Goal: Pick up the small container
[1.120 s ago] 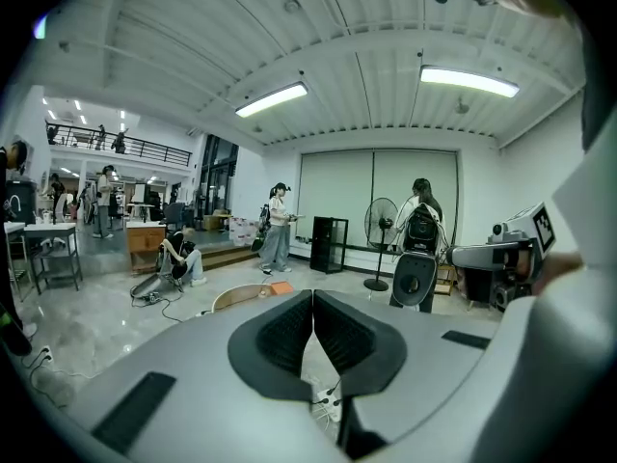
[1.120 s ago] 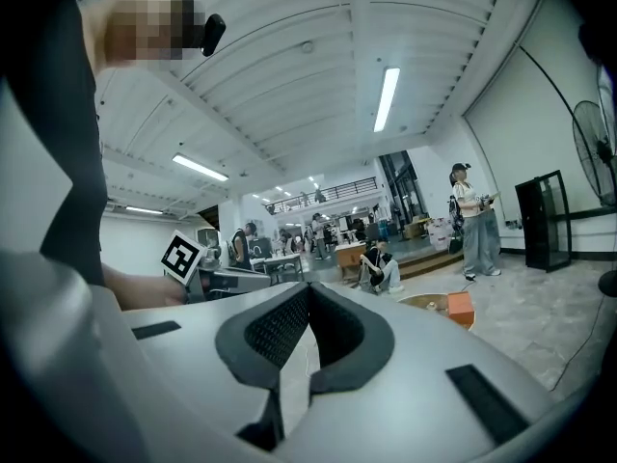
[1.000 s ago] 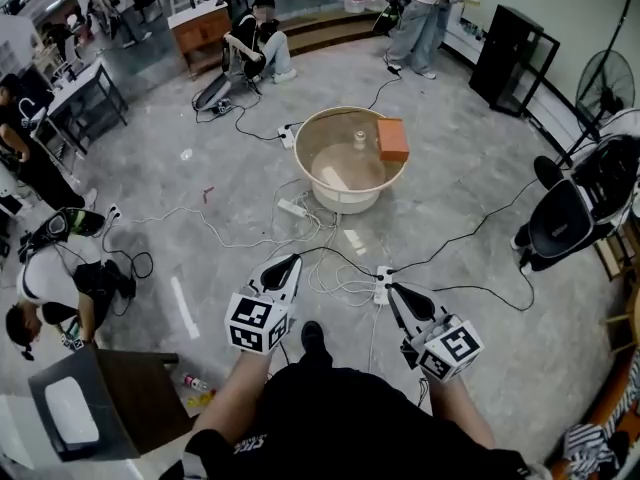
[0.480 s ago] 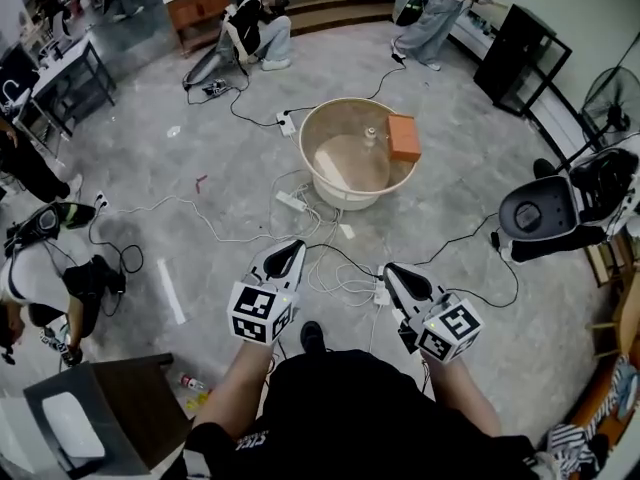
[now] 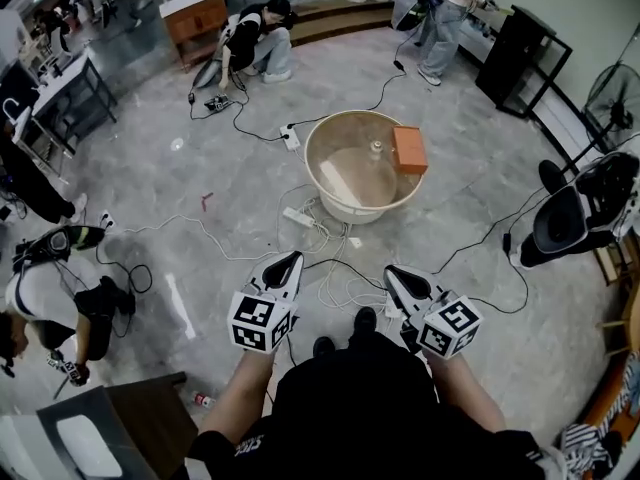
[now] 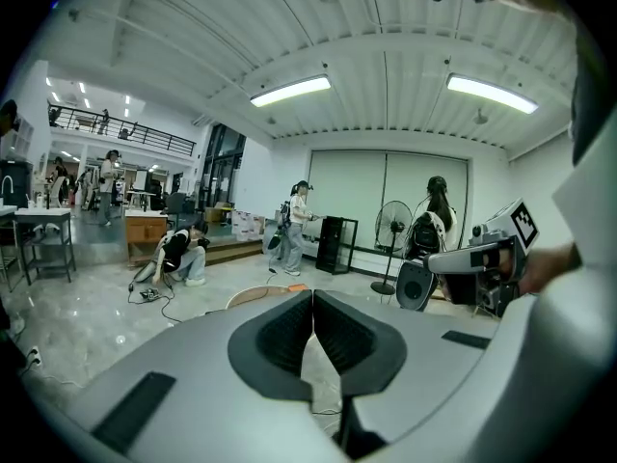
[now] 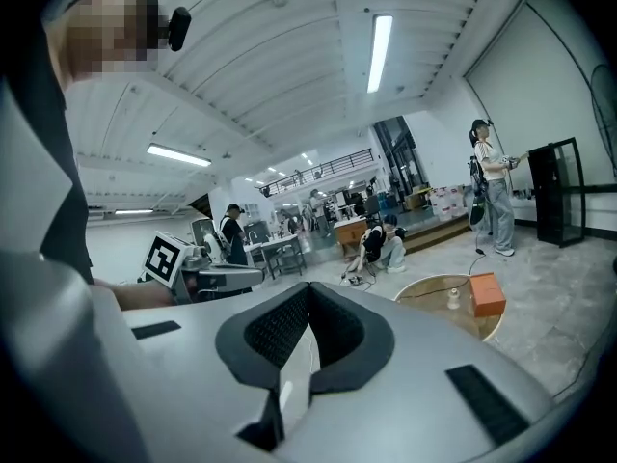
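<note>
Head view: the small white bottle-shaped container (image 5: 377,149) stands inside a round beige tub (image 5: 335,206), beside an orange box (image 5: 410,149), well ahead of the left gripper (image 5: 290,259) and the right gripper (image 5: 393,271), both with jaws closed and empty.

White cables (image 5: 330,273) and a power strip (image 5: 297,214) sprawl over the grey floor (image 5: 150,198) at centre, with a crouching person (image 5: 255,40) near a wooden desk (image 5: 195,18) at upper left, and a black cabinet (image 5: 522,60) and a fan (image 5: 610,93) at right.

Left claw (image 5: 283,264) and right claw (image 5: 402,277) held forward, both closed, empty
</note>
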The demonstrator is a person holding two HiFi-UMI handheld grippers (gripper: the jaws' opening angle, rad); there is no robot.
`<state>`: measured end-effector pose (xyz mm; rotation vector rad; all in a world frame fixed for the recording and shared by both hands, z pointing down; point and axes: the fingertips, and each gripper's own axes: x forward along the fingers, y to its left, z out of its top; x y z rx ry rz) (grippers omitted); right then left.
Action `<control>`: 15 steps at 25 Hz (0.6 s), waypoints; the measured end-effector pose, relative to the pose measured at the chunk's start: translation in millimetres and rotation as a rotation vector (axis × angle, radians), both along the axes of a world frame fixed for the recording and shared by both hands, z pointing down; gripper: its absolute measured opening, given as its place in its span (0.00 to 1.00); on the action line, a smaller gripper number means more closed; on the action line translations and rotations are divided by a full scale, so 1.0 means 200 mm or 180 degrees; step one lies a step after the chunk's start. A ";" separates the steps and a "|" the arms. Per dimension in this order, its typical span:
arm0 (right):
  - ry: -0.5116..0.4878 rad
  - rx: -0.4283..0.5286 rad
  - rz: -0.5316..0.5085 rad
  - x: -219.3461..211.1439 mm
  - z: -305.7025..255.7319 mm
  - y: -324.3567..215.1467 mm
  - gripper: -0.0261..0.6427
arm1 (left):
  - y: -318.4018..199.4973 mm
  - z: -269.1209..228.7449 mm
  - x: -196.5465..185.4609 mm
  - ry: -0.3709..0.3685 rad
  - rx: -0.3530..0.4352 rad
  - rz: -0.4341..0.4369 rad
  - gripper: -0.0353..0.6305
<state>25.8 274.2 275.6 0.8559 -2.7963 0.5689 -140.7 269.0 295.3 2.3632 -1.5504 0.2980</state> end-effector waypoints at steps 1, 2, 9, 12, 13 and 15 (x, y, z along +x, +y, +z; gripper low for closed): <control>-0.0004 -0.0025 0.0007 0.01 0.01 -0.04 0.06 | -0.03 0.01 0.00 -0.0003 -0.0026 -0.0012 0.08; -0.0013 -0.0043 0.0012 0.01 0.03 -0.08 0.06 | -0.06 0.03 -0.01 -0.0004 -0.0060 -0.0026 0.08; -0.0094 -0.0126 0.0005 0.06 0.12 -0.55 0.06 | -0.48 0.15 0.03 -0.0002 -0.0241 -0.0071 0.08; -0.0101 -0.0213 0.0048 0.12 0.16 -0.83 0.06 | -0.73 0.19 0.09 0.0095 -0.0352 -0.0075 0.08; -0.0116 -0.0220 0.0051 0.14 0.18 -0.93 0.06 | -0.81 0.21 0.12 0.0109 -0.0385 -0.0051 0.08; -0.0145 -0.0225 0.0058 0.18 0.21 -1.11 0.06 | -0.99 0.24 0.21 0.0070 -0.0420 0.0035 0.08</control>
